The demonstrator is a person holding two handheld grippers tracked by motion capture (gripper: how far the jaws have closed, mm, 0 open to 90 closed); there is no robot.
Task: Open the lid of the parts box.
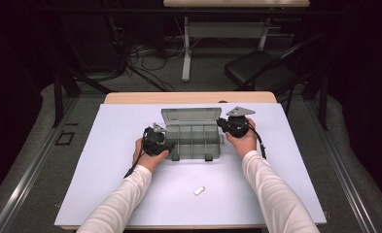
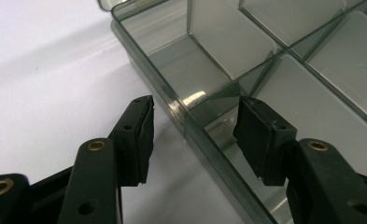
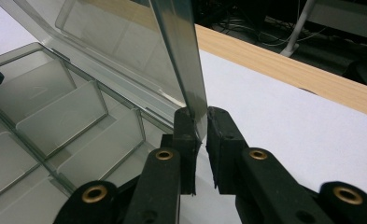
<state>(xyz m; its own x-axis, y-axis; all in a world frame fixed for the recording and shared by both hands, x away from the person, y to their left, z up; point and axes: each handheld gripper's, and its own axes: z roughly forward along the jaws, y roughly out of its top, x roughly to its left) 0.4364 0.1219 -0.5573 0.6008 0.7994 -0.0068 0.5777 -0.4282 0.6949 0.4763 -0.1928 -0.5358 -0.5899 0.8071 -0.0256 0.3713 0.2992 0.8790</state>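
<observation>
1. The compartment box [image 1: 192,138] is smoky grey, see-through plastic; its raised lid [image 3: 125,42] has the same tint.
2. Both grippers, left [image 2: 195,123] and right [image 3: 201,122], are black with brass-coloured rivets.
3. The mat [image 1: 106,160] is pale lilac-white, on a light wood table [image 1: 130,97].
4. The sleeves [image 1: 125,199] are white.
5. The small block [image 1: 199,191] is white.

the small white piece [image 1: 199,191] near the compartment box [image 1: 193,141] is too small to identify.

One compartment box [image 1: 192,136], two hand-held grippers, one small white piece [image 1: 199,191]
</observation>
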